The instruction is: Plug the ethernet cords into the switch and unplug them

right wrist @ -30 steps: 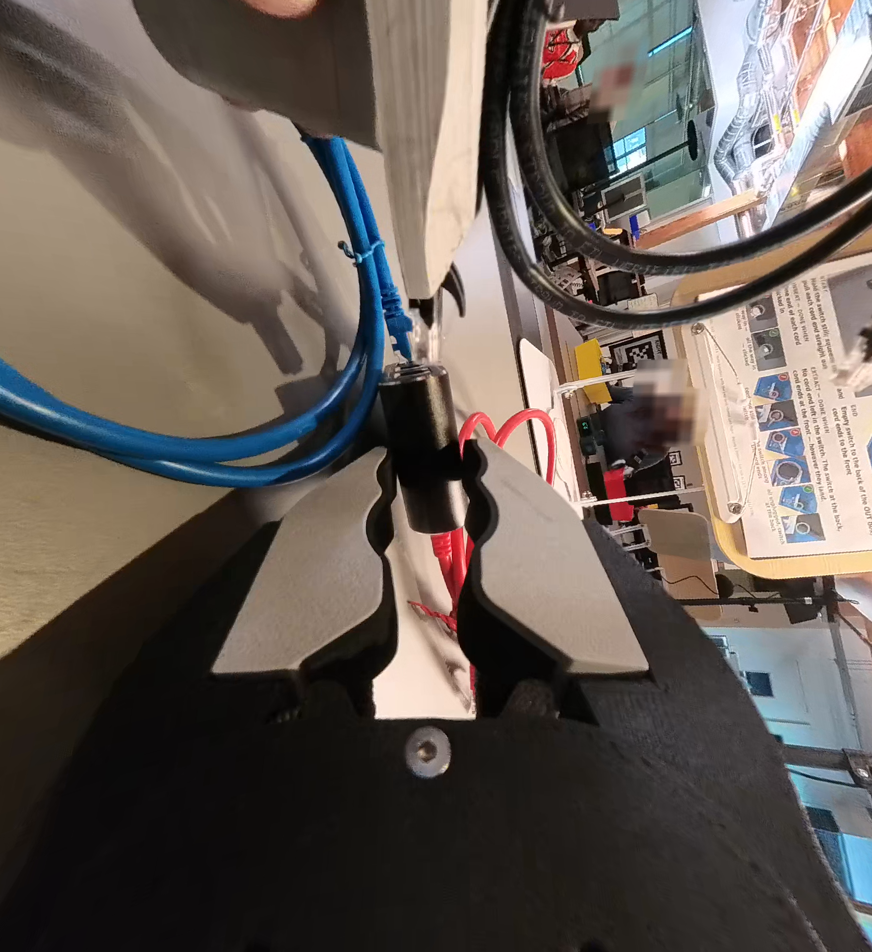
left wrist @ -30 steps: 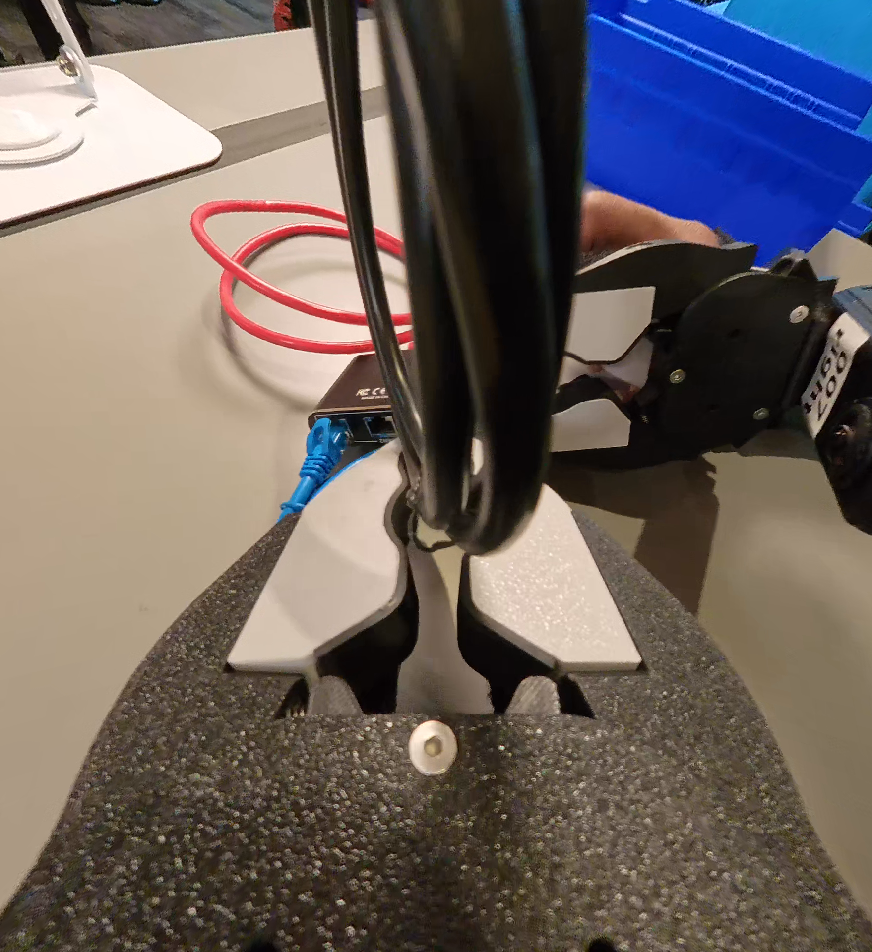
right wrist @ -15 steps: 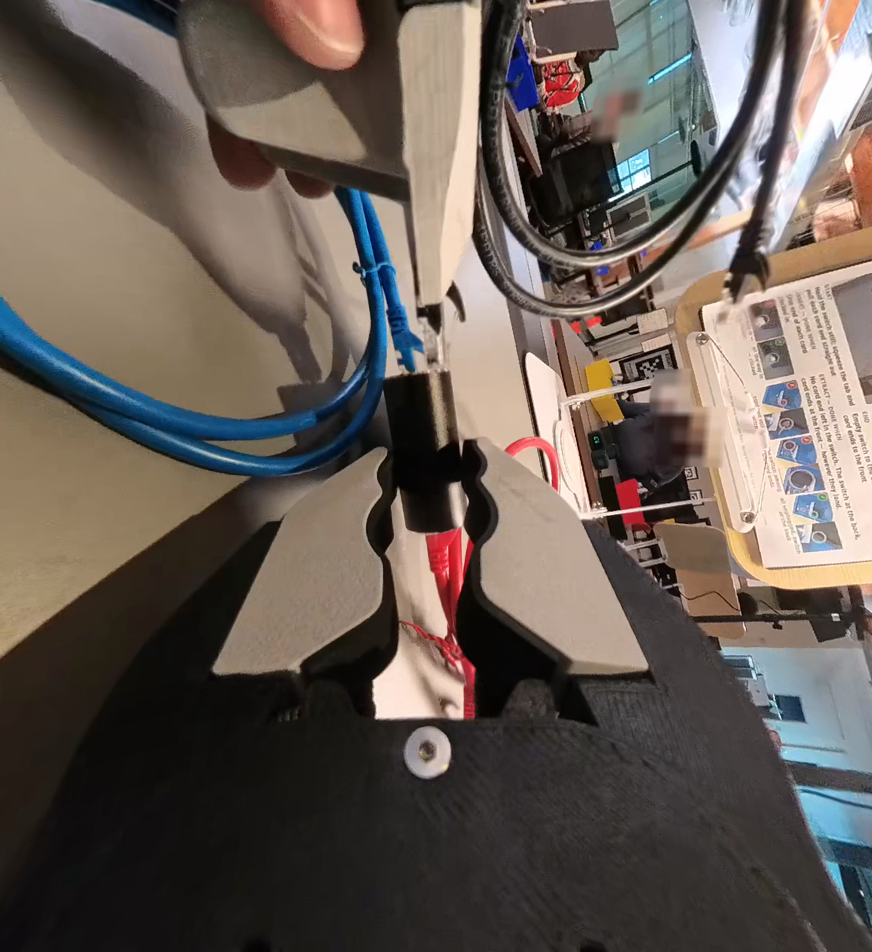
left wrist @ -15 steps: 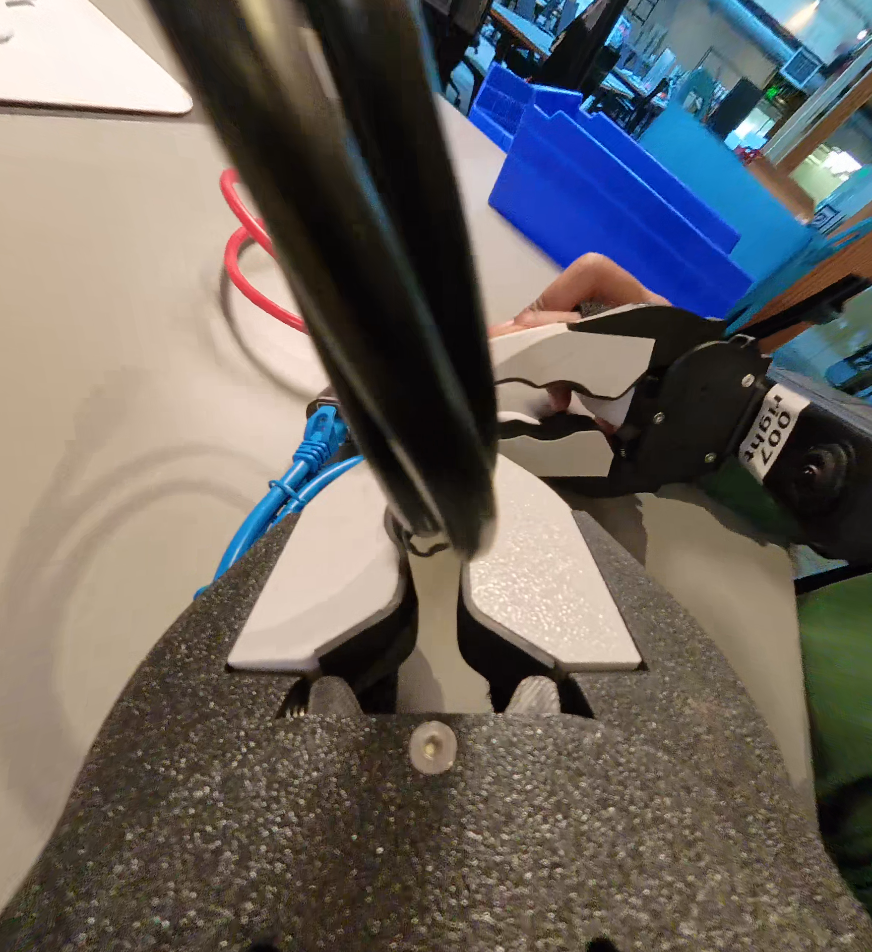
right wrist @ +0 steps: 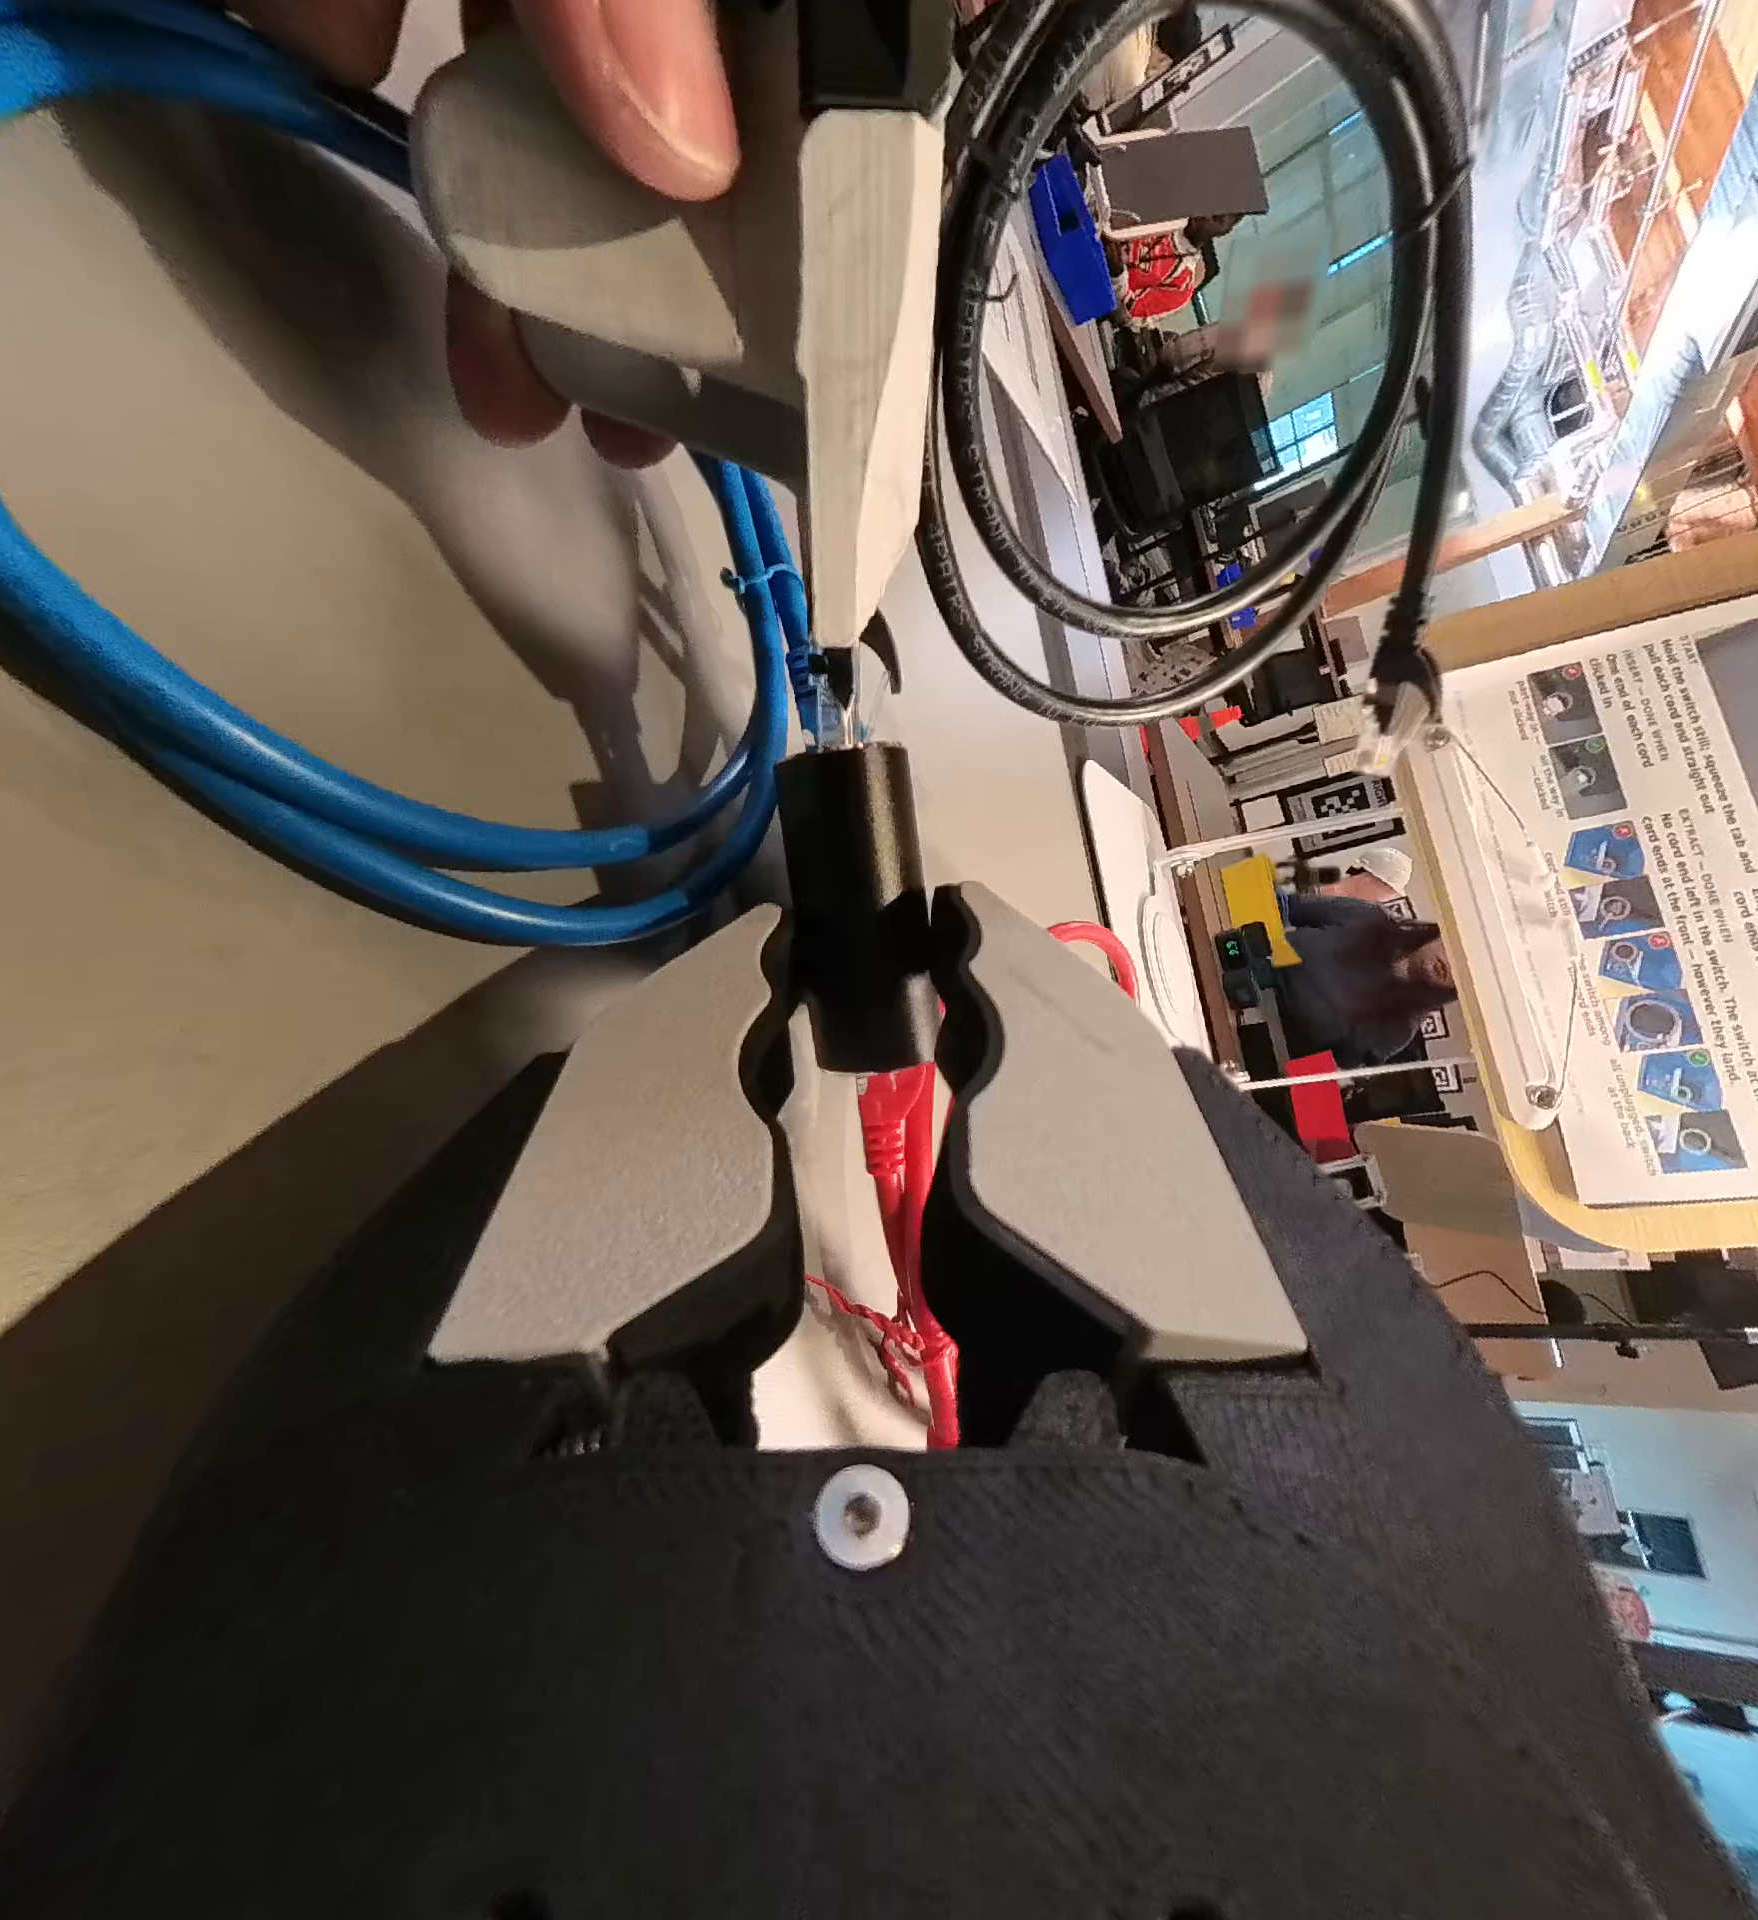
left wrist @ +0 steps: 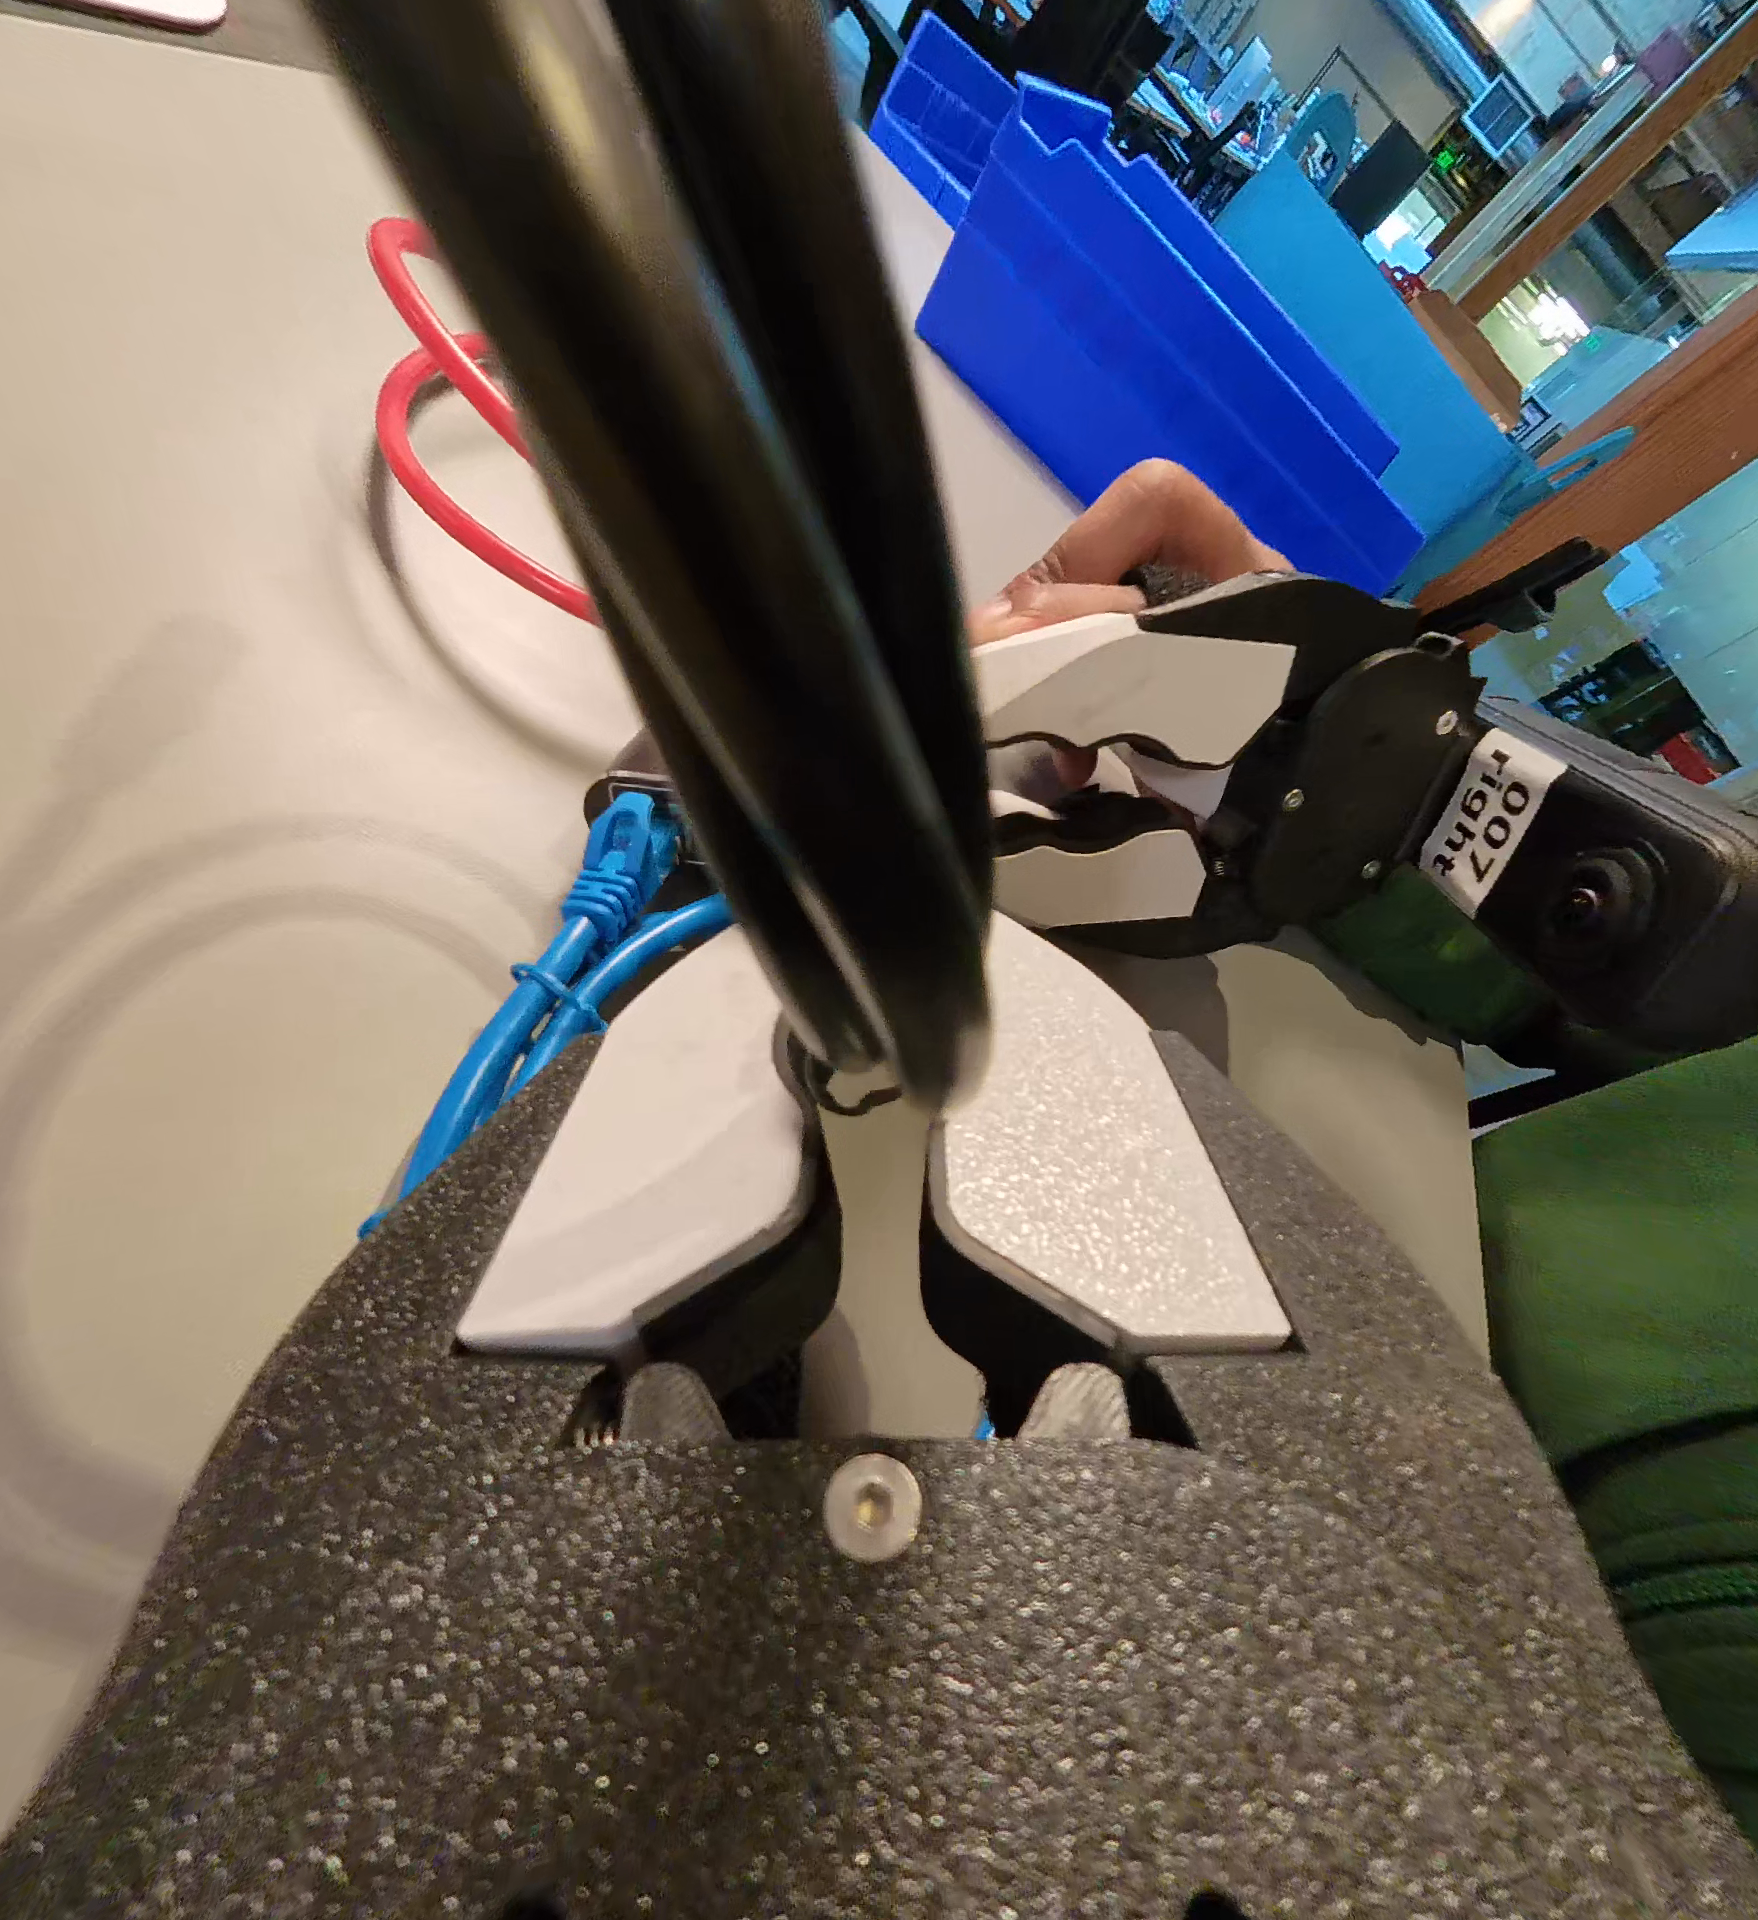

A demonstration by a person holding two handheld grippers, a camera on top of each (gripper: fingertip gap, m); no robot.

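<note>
Your left gripper has its grey jaws nearly closed, pinching the coiled black ethernet cord near one end; the coil rises steeply up and away from the jaws, and in the right wrist view its free end with a clear plug hangs loose. Your right gripper is clamped across the small black rectangular switch, whose long axis runs straight out from the jaws, port face pointing away toward your left gripper's tip. A blue ethernet cord is plugged into that far face and loops off to the left; a red ethernet cord enters the switch's near end, between your right gripper's fingers. In the left wrist view the switch sits just past your left jaws, mostly hidden by the black cord. All lies on a smooth beige table. Farther right stand blue plastic bins, and beyond them a glazed workshop room; an instruction sheet stands in the right wrist view.
</note>
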